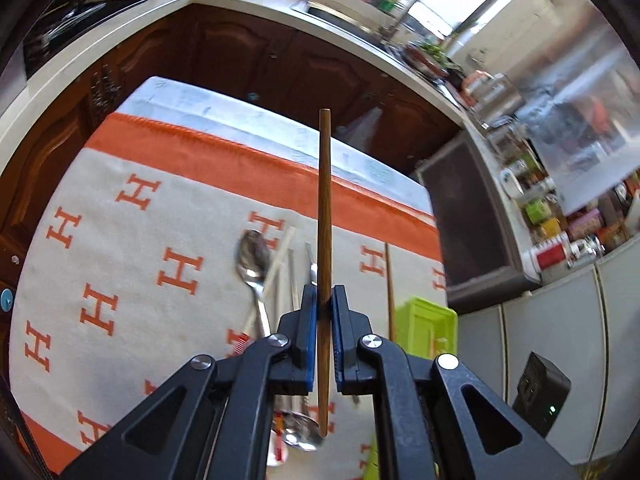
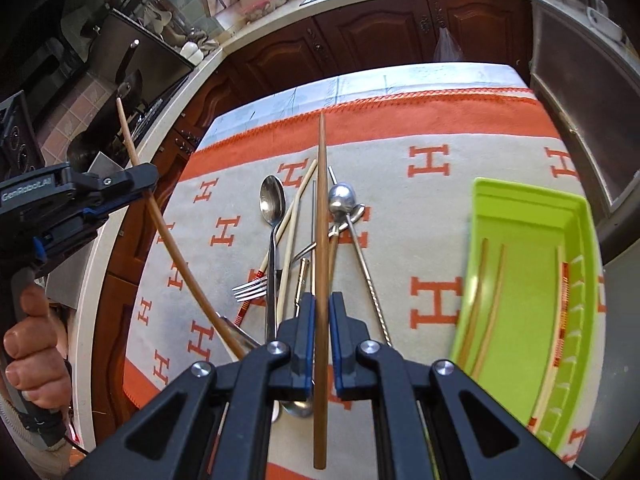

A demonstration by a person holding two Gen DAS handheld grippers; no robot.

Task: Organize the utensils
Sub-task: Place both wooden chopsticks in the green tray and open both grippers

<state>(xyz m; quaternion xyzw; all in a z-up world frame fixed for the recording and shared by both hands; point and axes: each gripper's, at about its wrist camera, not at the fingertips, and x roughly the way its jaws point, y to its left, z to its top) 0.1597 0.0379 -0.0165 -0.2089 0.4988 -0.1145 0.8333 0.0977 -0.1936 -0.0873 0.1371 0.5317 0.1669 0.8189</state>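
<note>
In the left wrist view, the left tool (image 1: 324,300) pinches a brown chopstick (image 1: 325,200) above the cloth-covered tabletop (image 1: 120,240). In the right wrist view, the right tool (image 2: 322,308) pinches another chopstick (image 2: 320,240) above the utensil pile (image 2: 280,240); the green tray (image 2: 532,280) sits to the right.

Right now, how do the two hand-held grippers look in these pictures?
Both grippers, left and right, have black linkage arms with silver rivets and blue-padded fingers. From the right wrist view, the left gripper's body bears white lettering and a grey handle.
</note>
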